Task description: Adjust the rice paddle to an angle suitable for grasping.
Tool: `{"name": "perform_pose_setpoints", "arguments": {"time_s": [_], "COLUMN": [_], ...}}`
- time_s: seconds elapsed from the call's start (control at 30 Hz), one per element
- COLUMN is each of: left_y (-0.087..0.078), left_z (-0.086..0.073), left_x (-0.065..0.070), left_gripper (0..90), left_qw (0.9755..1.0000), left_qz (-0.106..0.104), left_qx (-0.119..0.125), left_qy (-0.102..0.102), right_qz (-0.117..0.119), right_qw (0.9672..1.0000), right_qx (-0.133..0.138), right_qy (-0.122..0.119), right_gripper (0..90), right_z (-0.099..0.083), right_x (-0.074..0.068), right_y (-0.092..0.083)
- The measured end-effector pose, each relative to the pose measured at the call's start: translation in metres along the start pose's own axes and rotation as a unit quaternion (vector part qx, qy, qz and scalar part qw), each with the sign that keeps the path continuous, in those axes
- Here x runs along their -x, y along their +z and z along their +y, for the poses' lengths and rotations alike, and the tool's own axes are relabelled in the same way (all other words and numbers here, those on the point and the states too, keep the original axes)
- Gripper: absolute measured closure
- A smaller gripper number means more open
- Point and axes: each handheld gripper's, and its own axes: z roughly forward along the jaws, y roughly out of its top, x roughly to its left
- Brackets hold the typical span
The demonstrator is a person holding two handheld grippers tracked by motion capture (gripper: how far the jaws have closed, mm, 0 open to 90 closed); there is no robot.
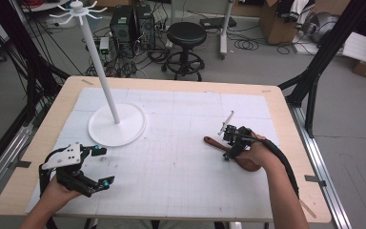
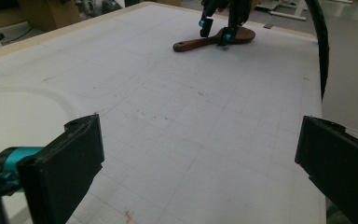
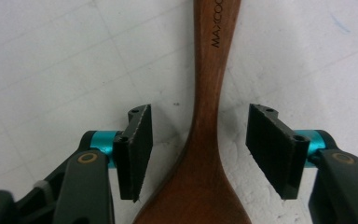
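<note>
Spoon (image 3: pixel 209 140) lies flat between our right gripper's (image 3: pixel 198 154) half-open fingers (image 3: pixel 137 149), untouched; grasping is in hand; next we pinch its neck; left gripper (image 2: pixel 196 158) waits wide.

One brown wooden spoon (image 1: pixel 231 152) is counted on the tabletop (image 1: pixel 181 90), along with one white stand (image 1: pixel 116 125) made of a round base and a tall pole topped with hooks. One white gridded mat (image 1: pixel 171 162) is laid over the wood. Two handheld grippers are counted, the left gripper (image 1: pixel 100 167) and the right gripper (image 1: pixel 228 143), each with two black jaws.
</note>
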Motion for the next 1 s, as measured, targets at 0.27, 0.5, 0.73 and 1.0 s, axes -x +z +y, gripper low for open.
{"name": "perform_pose_setpoints", "arguments": {"time_s": [0.27,0.5,0.73,1.0], "left_y": [0.0,0.001,0.001,0.002], "left_z": [0.0,-0.001,-0.001,-0.002], "left_x": [0.0,0.0,0.0,0.0], "left_gripper": [1.7,1.7,1.7,1.7], "left_qw": [1.0,1.0,1.0,1.0], "left_qz": [0.0,0.0,0.001,0.001], "left_qx": [-0.002,-0.004,-0.006,-0.008], "left_qy": [0.0,0.0,0.0,0.0], "right_qz": [0.012,0.019,0.02,0.022], "right_qw": [0.9997,0.9994,0.9992,0.9991], "right_qx": [-0.02,-0.03,-0.035,-0.032], "right_qy": [0.001,0.005,0.009,0.017], "right_gripper": [53.3,59.8,63.0,65.6], "right_z": [0.006,0.008,0.011,0.011], "right_x": [0.001,0.006,0.008,0.009], "right_y": [0.0,0.0,0.001,0.001]}}
